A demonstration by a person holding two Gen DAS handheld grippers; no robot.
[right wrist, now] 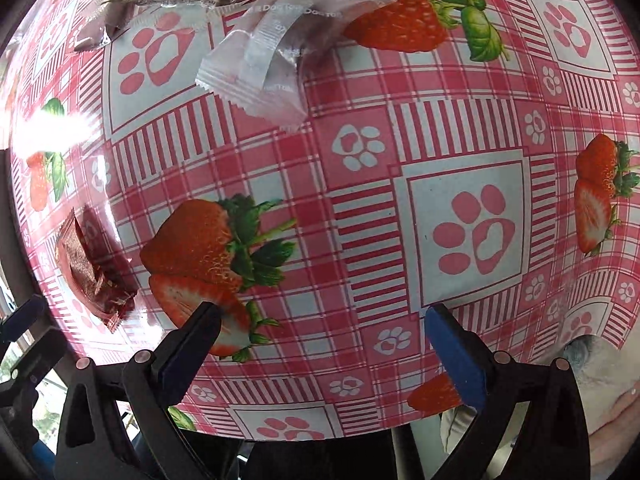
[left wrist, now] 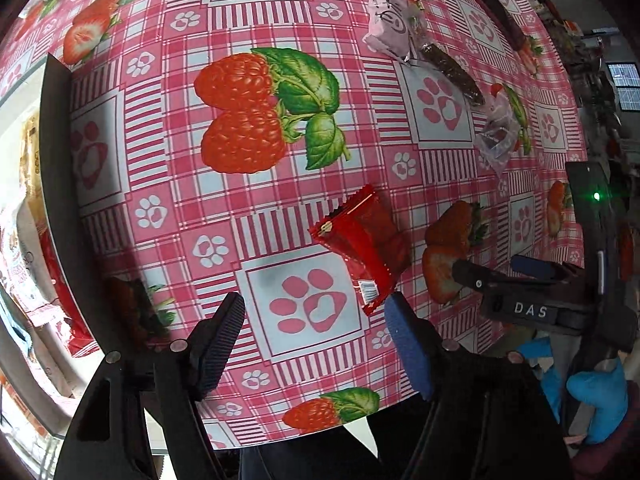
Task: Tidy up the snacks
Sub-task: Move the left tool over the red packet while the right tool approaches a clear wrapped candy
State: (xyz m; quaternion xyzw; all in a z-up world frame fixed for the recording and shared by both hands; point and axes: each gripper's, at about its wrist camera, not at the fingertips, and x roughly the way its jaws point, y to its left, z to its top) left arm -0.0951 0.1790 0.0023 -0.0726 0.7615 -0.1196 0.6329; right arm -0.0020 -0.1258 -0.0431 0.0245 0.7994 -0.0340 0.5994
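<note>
Left gripper (left wrist: 316,322) hovered wide apart, red packet (left wrist: 362,248) just ahead by its right finger; right gripper (right wrist: 322,330) hovered wide, empty.

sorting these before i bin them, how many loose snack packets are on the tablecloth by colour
red packet: 1
pale pink packet: 1
dark brown bar in clear wrap: 1
clear packet: 1
total: 4 loose on the tablecloth; the packets in the container at the left edge are not counted
</note>
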